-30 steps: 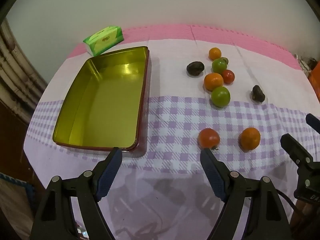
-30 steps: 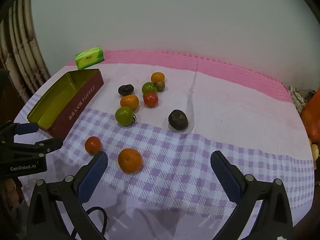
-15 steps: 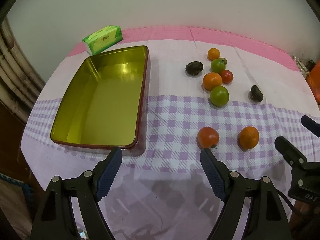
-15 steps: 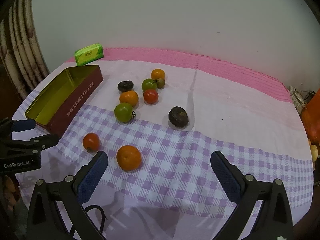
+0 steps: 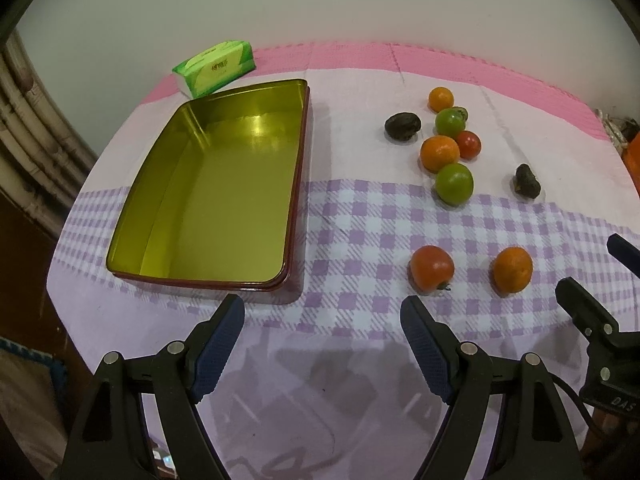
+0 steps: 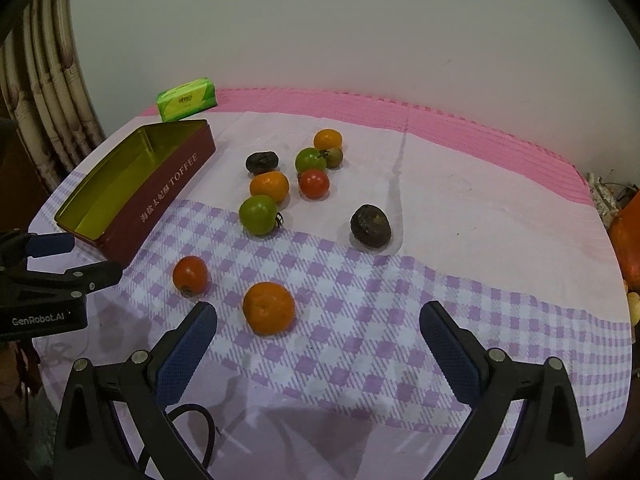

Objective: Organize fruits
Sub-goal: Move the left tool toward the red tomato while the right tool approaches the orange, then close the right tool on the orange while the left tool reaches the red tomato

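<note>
At the far left corner of the table (image 5: 360,360), a green tissue pack (image 5: 215,67) is seen on the pink strip of the cloth. Just in front of it, along the left edge, an open tin (image 5: 216,192) with a gold inside and dark red walls is set down; nothing is seen inside it.

The left gripper (image 5: 322,316) is held over the near edge, its blue-padded tongs spread wide apart with nothing between them. Just beyond its right tong, a red tomato (image 5: 431,269) is found on the checked part of the cloth, and an orange (image 5: 512,269) lies near it to the right.

Further back, toward the middle of the table, a cluster of fruits is gathered: a dark fruit (image 5: 402,127) at its left, a green tomato (image 5: 454,184) nearest the front, an orange one (image 5: 439,154) touching it from behind, and a small red tomato (image 5: 468,145) just beside that. A green one and a small orange one are placed behind these. A second dark fruit (image 5: 527,179) lies apart, to the right.

The right gripper (image 6: 318,322) is held at the near edge, its tongs also wide apart and gripping nothing, the near orange lying just beyond its left tong.
</note>
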